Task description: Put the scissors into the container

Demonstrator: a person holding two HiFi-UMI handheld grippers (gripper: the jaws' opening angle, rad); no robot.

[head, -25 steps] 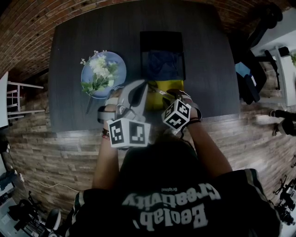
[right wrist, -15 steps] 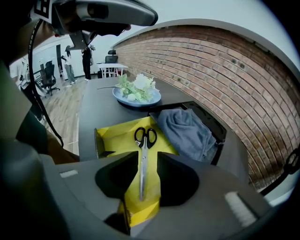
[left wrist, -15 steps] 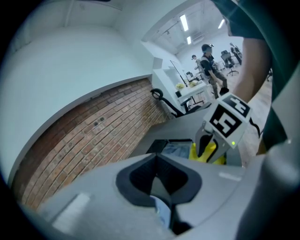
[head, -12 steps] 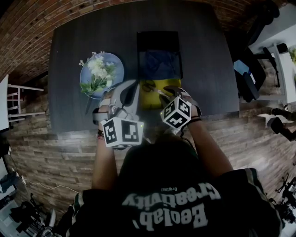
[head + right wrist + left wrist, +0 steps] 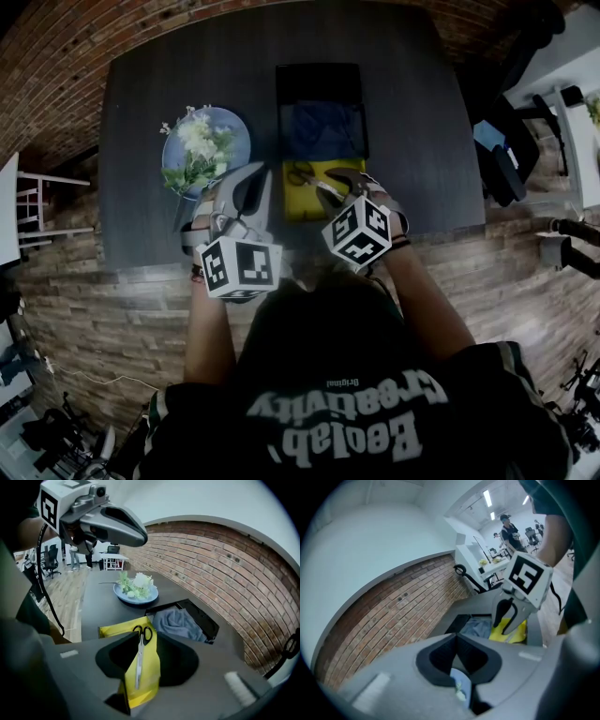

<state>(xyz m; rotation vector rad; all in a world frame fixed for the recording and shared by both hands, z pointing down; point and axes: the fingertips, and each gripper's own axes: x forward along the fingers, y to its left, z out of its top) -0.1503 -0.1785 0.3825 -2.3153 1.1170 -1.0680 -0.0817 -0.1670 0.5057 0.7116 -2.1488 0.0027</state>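
Black-handled scissors (image 5: 139,653) lie flat in the yellow container (image 5: 149,679) on the dark table; in the head view the scissors (image 5: 312,178) are in the yellow container (image 5: 294,202) near the table's front edge. My right gripper (image 5: 349,184) hovers above them, open; its jaws have just been closing a little with nothing between them. In the right gripper view the scissors show through the gap of my right gripper (image 5: 143,634). My left gripper (image 5: 257,172) hangs to the left, its tips together and empty, and its own view shows the left gripper (image 5: 457,637) the same.
A black box (image 5: 323,82) holding a blue cloth (image 5: 323,131) stands right behind the yellow container. A blue plate (image 5: 236,131) with white flowers sits to the left. A brick wall runs behind the table, and chairs stand to the right.
My right gripper has lifted up and back from the yellow container, with the scissors left lying inside. My left gripper has drifted slightly left.
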